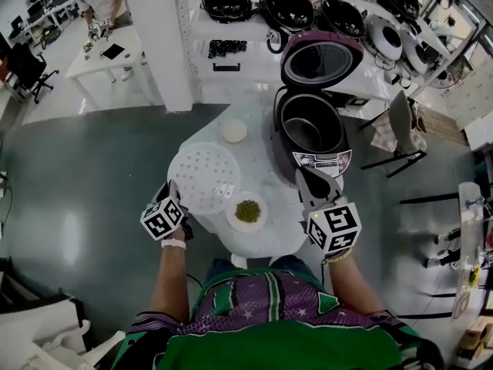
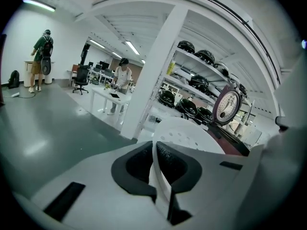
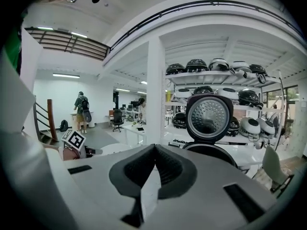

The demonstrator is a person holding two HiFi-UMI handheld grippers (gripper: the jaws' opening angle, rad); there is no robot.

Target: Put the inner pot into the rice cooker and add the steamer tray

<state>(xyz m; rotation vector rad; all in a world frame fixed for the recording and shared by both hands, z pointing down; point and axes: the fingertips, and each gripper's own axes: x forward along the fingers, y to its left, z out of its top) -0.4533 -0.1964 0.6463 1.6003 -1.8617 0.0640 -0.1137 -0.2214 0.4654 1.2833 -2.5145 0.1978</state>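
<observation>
We judge the steamer-tray step to be in hand. Our left gripper [image 1: 174, 195] has the steamer tray [image 1: 202, 177] by its near rim, and the inner pot [image 1: 308, 126] already sits dark inside the open rice cooker [image 1: 323, 162]. The next move calls for carrying the tray across to the right, levelling it over the pot's mouth and lowering it until the rim seats. Held at one edge only, the wide disc could sag or swing.

In the left gripper view, our left gripper [image 2: 153, 145] is nearly closed. The thin white edge of the steamer tray [image 2: 189, 133] is pinched between the dark pads, and the perforated face fans out beyond them. We cannot tell from above whether the tray is clear of the table [image 1: 269, 233].

In the right gripper view, our right gripper [image 3: 153, 150] has its pads pressed together with nothing in them. In the head view, the right gripper [image 1: 308, 179] points at the cooker's front panel, just beside it.

The lid [image 1: 322, 58] stands raised behind the pot, so the opening is free. A bowl [image 1: 248, 211] of green bits lies just beside the tray, and a small white dish [image 1: 234, 131] lies farther back.
</observation>
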